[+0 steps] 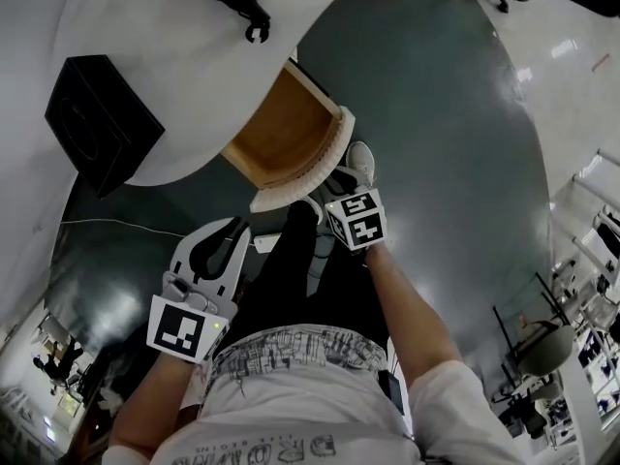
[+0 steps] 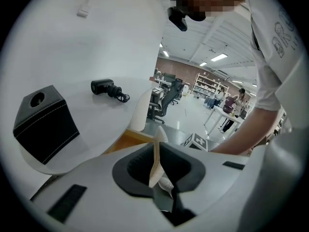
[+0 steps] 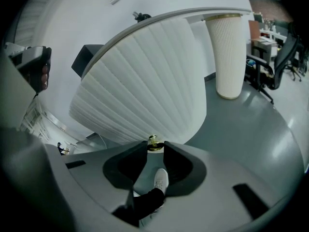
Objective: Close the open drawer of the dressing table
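The dressing table [image 1: 145, 27] has a white top, and its drawer [image 1: 286, 129] stands pulled out, showing a wooden inside. The drawer's white fluted front [image 3: 145, 81] fills the right gripper view, with a small gold knob [image 3: 154, 143] at its lower edge. My right gripper [image 3: 155, 146] has its two fingertips against the sides of that knob; in the head view it [image 1: 336, 184] reaches the drawer front [image 1: 310, 172] from below. My left gripper [image 1: 228, 231] hangs open to the left of the drawer, holding nothing. The left gripper view [image 2: 159, 151] shows the front's edge beyond its jaws.
A black box [image 1: 102, 124] and a small black device [image 1: 247, 13] sit on the table top. A white fluted column leg [image 3: 227, 57] stands at the right. The person's shoe [image 1: 360, 161] is right below the drawer. Office chairs [image 3: 275, 66] stand further off.
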Action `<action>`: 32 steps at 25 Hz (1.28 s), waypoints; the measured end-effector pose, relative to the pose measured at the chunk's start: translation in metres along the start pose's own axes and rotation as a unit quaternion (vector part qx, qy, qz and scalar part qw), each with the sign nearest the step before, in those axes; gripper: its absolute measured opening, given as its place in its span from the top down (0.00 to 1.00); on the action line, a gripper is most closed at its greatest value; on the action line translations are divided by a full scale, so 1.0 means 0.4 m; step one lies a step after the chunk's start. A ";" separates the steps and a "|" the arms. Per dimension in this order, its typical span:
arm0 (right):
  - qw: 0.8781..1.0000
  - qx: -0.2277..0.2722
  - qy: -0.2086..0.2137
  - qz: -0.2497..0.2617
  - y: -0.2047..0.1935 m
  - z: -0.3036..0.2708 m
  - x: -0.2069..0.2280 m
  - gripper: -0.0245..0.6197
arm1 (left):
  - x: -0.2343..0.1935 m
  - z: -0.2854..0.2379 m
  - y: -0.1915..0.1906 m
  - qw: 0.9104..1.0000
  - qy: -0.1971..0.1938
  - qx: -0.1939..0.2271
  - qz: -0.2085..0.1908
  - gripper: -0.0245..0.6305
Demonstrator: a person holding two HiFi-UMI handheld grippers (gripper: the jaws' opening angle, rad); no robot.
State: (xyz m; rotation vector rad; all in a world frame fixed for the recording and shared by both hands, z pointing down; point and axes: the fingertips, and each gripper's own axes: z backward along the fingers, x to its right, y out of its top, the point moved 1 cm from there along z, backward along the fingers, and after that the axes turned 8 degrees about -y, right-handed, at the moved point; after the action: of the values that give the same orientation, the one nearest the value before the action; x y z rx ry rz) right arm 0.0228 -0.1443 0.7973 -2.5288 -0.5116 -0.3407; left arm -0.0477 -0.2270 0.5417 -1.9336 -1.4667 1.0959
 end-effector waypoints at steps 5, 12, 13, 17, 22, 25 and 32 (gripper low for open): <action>1.000 -0.005 0.008 0.011 0.060 -0.027 -0.022 0.78 | -0.034 0.046 0.001 0.999 0.028 -0.002 0.017 0.88; 1.000 0.000 0.017 0.022 0.163 -0.104 -0.058 0.78 | -0.108 0.096 0.027 0.998 0.062 0.023 0.023 0.88; 1.000 0.002 0.018 0.023 0.178 -0.114 -0.064 0.78 | -0.118 0.103 0.029 0.997 0.067 0.026 0.025 0.88; 0.999 0.014 0.021 0.025 0.242 -0.154 -0.087 0.78 | -0.151 0.131 0.035 0.995 0.081 0.039 0.030 0.88; 0.999 0.032 0.025 0.018 0.308 -0.197 -0.112 0.78 | -0.184 0.167 0.003 0.994 0.098 0.036 0.039 0.88; 0.999 0.044 0.025 0.015 0.351 -0.228 -0.128 0.78 | -0.198 0.180 -0.008 0.993 0.106 0.041 0.041 0.88; 0.996 0.081 0.036 0.015 0.454 -0.268 -0.162 0.78 | -0.224 0.204 -0.027 0.990 0.124 0.050 0.046 0.88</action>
State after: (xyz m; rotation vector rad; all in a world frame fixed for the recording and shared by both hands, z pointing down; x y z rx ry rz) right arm 0.0267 -0.3643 0.7823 -2.3562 -0.4540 -0.3619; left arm -0.1302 -0.3157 0.5314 -2.0011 -1.1776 0.9112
